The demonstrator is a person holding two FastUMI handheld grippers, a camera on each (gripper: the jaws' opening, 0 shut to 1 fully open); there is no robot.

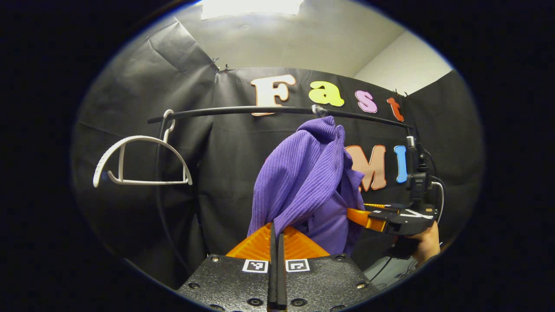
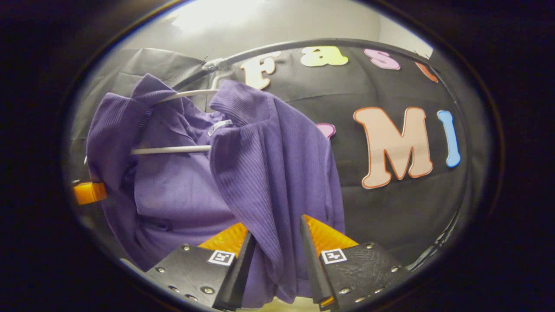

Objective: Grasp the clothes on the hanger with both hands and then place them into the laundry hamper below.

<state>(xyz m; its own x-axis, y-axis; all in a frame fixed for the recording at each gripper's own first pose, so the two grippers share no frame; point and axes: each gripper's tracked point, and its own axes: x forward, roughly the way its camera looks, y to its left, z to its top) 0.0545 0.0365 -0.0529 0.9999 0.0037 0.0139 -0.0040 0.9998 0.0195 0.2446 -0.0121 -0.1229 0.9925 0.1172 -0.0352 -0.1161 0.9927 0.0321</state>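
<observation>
A purple ribbed garment [image 1: 303, 173] hangs on a white hanger [image 2: 173, 149] from the black rail [image 1: 243, 111]. My left gripper [image 1: 276, 232] is shut, with the garment's lower left edge pinched at its fingertips. My right gripper [image 2: 274, 249] is open, and a hanging fold of the purple garment [image 2: 269, 173] falls between its fingers without being pressed. In the left gripper view the right gripper [image 1: 368, 214] reaches into the garment's right side, held by a hand [image 1: 427, 245]. A finger of the left gripper [image 2: 89, 193] shows at the garment's far edge in the right gripper view.
An empty white hanger [image 1: 138, 160] hangs near the left end of the rail. The black cloth wall [image 1: 225, 173] stands close behind the garment. A camera mount with cables [image 1: 418, 177] stands by the rail's right end.
</observation>
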